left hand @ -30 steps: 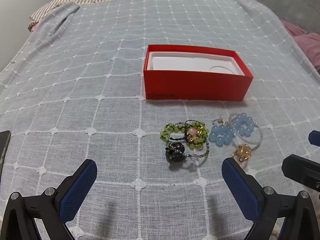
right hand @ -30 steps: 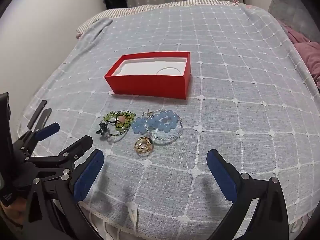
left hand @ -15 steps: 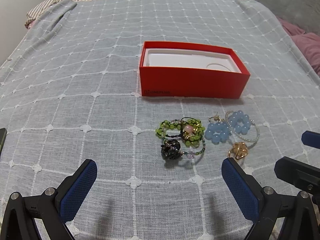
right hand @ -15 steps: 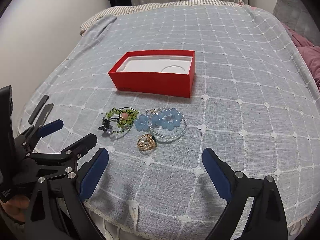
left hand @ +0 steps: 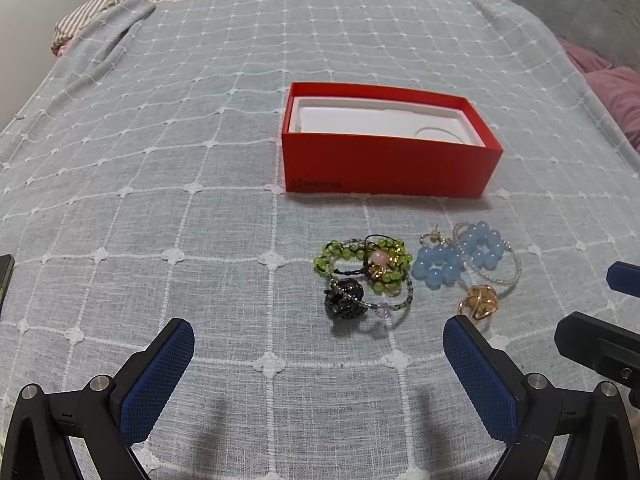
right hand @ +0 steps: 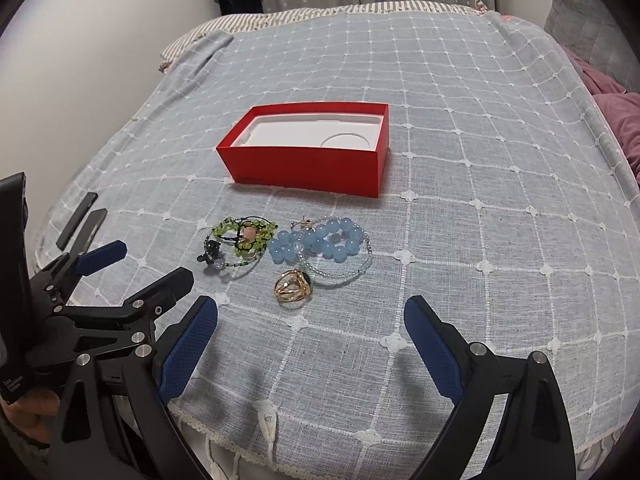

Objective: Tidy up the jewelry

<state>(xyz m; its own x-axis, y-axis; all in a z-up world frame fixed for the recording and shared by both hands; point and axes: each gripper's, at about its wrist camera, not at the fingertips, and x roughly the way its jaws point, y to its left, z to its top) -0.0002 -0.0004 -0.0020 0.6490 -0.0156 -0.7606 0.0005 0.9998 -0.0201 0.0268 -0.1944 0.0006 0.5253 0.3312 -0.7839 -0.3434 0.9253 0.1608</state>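
One red box — two grippers, one jewelry cluster.

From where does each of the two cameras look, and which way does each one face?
Left wrist: low behind the open left tool, facing the red box; the right tool's tips show at right.
Right wrist: behind the open right tool, higher, same direction; the left tool shows at left.
Shared: box, bead jewelry, gold ring.
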